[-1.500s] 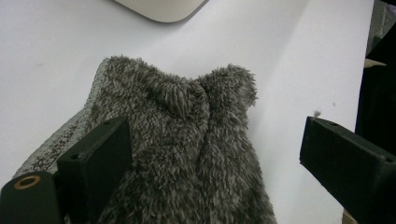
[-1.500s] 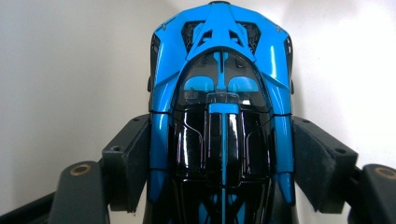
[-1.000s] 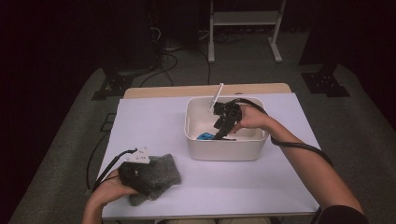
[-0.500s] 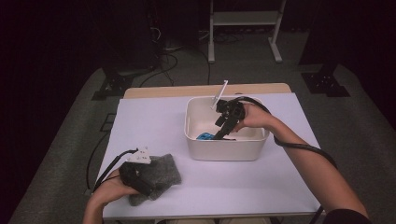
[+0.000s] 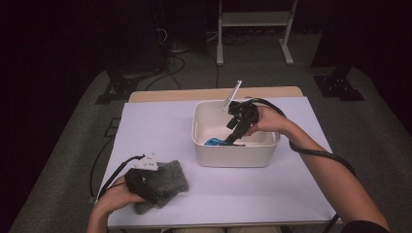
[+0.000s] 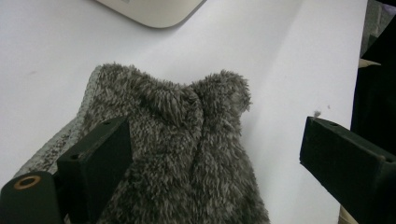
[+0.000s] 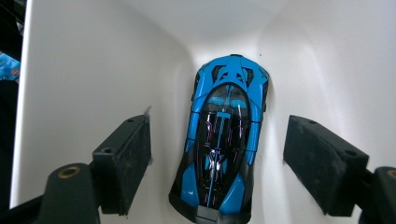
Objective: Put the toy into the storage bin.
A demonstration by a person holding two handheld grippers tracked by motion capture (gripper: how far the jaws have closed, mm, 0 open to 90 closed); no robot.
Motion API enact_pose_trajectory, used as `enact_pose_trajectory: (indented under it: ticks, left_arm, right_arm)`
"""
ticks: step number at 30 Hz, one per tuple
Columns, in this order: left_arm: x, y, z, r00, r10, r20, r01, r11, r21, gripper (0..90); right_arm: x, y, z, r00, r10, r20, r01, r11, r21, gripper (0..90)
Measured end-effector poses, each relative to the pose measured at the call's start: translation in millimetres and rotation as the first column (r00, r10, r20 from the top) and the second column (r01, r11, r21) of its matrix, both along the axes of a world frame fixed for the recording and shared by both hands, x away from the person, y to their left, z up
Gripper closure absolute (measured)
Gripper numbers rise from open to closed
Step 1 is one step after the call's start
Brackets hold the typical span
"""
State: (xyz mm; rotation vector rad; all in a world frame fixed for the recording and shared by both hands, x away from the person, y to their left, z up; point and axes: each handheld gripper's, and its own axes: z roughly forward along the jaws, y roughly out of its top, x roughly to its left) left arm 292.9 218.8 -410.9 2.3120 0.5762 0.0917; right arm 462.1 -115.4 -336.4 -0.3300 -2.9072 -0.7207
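Reaching down into the white bin (image 5: 233, 156), my right gripper (image 7: 217, 158) stands released, its jaws having just been widening, and the blue toy car (image 7: 223, 140) lies between them with a gap on each side, touched by neither pad. The car rests on the bin's floor beside a wall. In the high view the same gripper (image 5: 232, 139) slants into the bin, which sits toward the far right of the white worktop (image 5: 160, 126). My left gripper (image 6: 212, 154) is also released, its jaws spread over the grey fuzzy cloth (image 6: 187, 140) lying at the worktop's near left corner.
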Motion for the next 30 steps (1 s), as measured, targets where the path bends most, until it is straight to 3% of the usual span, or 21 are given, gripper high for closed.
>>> enact_pose_trajectory:
  ticks: [16,30]
  left_arm:
    - [-1.5,-3.2,1.6,1.0000,-0.001,0.008,0.001,1.0000,-0.002,8.7]
    - [-3.0,-4.7,1.2,1.0000,-0.002,0.009,0.002,1.0000,0.006,7.2]
  right_arm:
    - [-11.8,-19.8,32.4,0.9983,-0.040,0.042,0.039,0.9988,0.030,21.0]
    - [-21.8,-34.2,48.9,0.9963,-0.050,0.070,0.047,0.9976,0.050,20.7]
